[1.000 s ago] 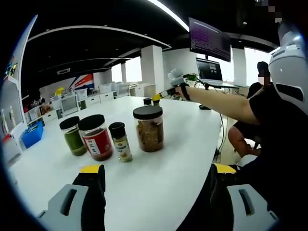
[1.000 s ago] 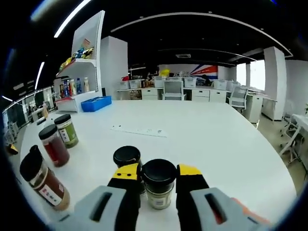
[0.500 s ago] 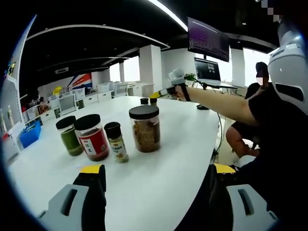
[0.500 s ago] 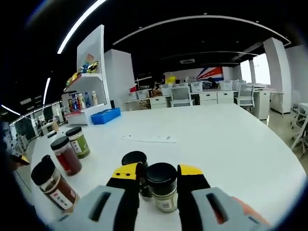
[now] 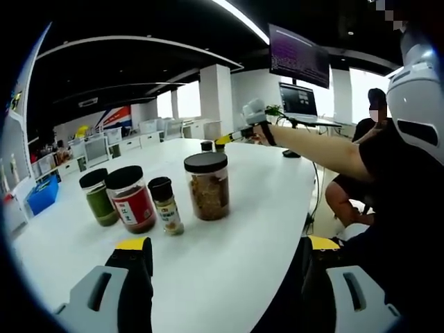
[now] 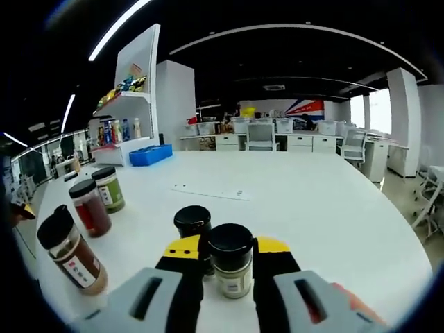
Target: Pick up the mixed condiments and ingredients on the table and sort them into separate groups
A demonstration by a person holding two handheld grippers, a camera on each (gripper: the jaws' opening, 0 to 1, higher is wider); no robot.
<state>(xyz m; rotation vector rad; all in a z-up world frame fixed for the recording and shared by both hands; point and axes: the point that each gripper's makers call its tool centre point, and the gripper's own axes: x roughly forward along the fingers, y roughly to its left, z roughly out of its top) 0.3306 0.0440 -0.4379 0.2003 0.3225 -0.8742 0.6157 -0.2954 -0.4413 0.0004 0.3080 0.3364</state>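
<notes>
Four black-lidded containers stood upright in row on white worktop: green-filled jar, touching it red-filled jar with red label, just beside that small spice bottle with pale contents, then larger jar of brown flakes slightly apart. Well apart from row, pale-spice jar, black cap, upright between right gripper jaws. Dark black-capped jar just behind it, touching or nearly.
</notes>
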